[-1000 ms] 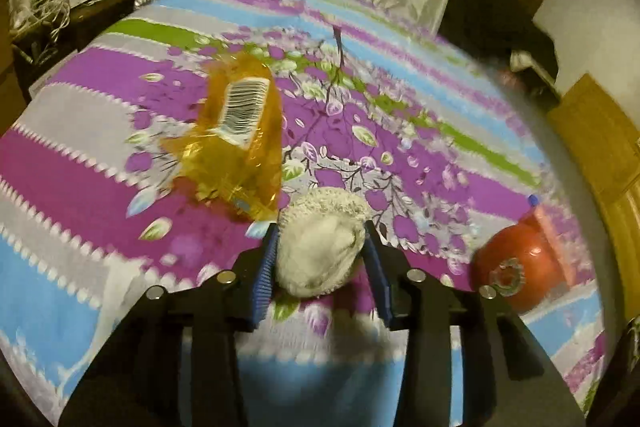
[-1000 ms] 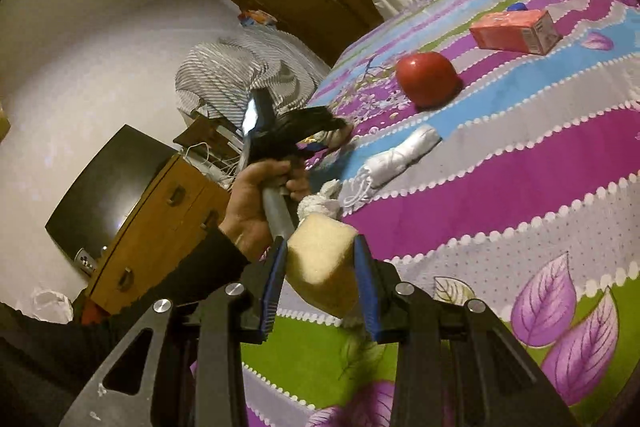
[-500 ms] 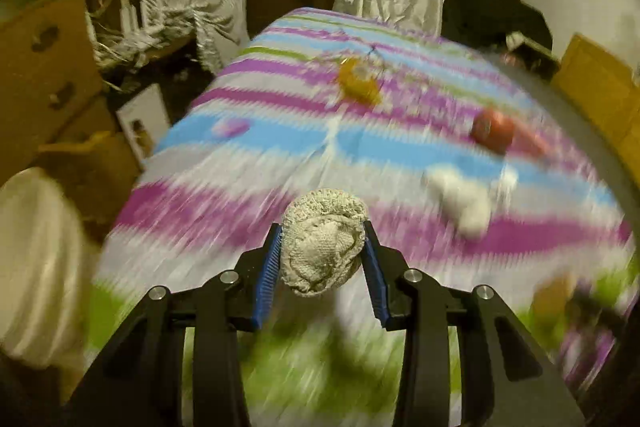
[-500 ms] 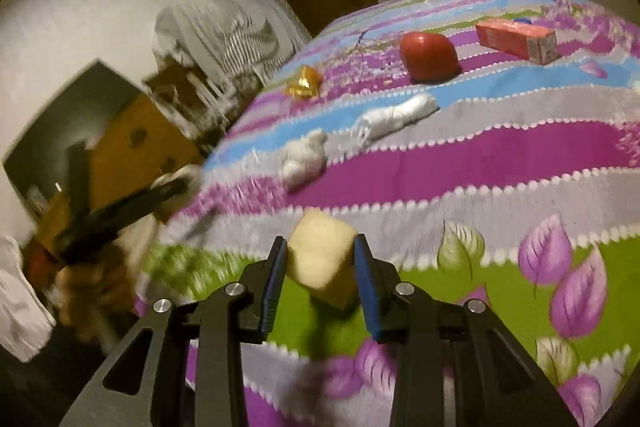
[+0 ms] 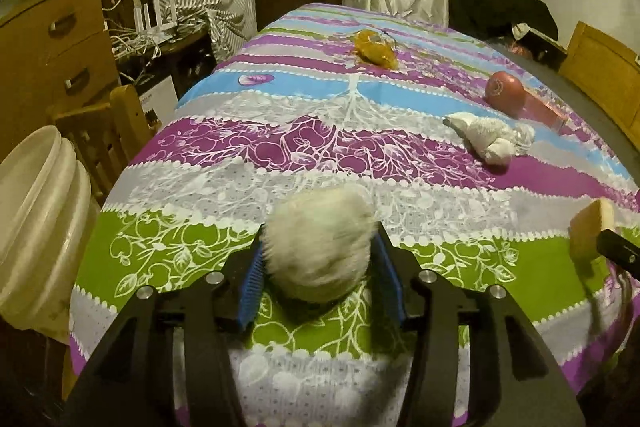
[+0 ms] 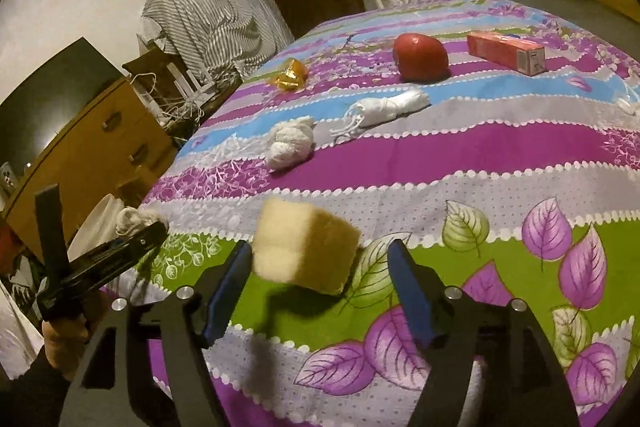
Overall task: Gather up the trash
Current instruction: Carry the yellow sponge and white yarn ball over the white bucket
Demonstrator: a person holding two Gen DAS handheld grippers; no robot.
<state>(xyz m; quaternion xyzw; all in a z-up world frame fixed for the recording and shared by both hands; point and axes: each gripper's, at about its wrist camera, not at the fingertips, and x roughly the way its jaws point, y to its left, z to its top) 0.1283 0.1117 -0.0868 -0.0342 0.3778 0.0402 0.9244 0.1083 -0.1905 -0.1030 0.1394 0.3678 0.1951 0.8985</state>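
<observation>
Hanging blurred between the left gripper (image 5: 318, 265)'s jaws, the white wad (image 5: 318, 243) may be slipping; the right gripper (image 6: 320, 285) gapes wide around the yellow sponge (image 6: 304, 251). Farther up the desk (image 6: 460, 163) lies a white rag (image 6: 290, 143).

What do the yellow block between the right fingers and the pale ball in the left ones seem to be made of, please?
Yellow block: probably foam sponge, matte and finely porous, with soft rounded edges. Pale ball: apparently a wad of knitted or fuzzy fabric; motion blur hides its weave, so the fibre is uncertain.
</observation>
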